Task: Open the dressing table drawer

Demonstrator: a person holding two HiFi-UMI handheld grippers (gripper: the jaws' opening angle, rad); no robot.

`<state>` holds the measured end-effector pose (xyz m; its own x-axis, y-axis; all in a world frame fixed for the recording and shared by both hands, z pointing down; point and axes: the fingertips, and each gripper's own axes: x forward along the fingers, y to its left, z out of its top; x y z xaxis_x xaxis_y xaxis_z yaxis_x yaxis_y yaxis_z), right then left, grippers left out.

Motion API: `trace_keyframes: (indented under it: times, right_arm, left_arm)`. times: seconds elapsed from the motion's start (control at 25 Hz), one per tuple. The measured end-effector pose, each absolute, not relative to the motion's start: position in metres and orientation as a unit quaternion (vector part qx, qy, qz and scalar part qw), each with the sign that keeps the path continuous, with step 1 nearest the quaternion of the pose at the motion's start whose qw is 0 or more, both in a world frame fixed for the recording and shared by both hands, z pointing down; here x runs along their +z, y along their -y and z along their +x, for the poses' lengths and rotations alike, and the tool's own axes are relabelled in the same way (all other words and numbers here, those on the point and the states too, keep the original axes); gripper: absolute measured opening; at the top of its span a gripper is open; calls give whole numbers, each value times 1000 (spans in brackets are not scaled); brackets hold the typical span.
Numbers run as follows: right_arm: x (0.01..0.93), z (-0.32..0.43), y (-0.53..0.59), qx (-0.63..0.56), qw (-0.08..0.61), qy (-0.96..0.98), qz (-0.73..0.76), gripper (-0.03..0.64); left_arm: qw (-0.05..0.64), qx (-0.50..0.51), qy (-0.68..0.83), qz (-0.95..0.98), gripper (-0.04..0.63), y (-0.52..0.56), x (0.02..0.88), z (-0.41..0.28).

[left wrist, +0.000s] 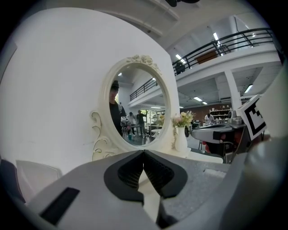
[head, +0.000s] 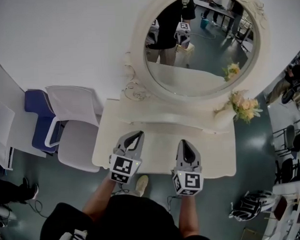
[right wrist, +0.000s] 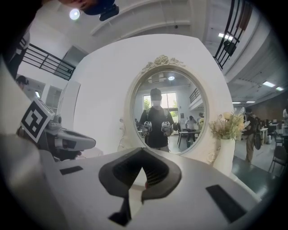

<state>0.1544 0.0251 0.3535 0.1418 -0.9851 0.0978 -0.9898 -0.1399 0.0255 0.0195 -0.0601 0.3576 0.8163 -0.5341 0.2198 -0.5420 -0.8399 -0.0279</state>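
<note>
The white dressing table [head: 216, 161] stands against the wall under its oval mirror [head: 199, 46]. Its front, where a drawer would be, is hidden beneath the top. My left gripper [head: 138, 135] hovers over the front half of the tabletop, shut and empty. My right gripper [head: 184, 143] is beside it to the right, also shut with nothing between the pads. In the left gripper view the jaws [left wrist: 143, 155] meet in front of the mirror [left wrist: 139, 108]. The right gripper [right wrist: 143, 156] faces the mirror [right wrist: 168, 112] straight on, and the left gripper [right wrist: 67, 143] shows at the left.
A vase of pale flowers [head: 244, 107] stands at the table's right back corner. A white chair [head: 74, 127] and a blue chair [head: 39, 116] stand left of the table. Dark chairs and clutter [head: 288, 151] line the right side. My shoe [head: 141, 184] shows below the table's front edge.
</note>
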Motion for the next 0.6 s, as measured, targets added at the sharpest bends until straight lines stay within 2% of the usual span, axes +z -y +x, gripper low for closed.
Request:
trace_keyframes:
  times: [0.6]
  right_arm:
    - [412, 128, 43, 63, 50, 706, 703, -2]
  left_arm:
    - [53, 146, 349, 924, 3, 110, 419, -5]
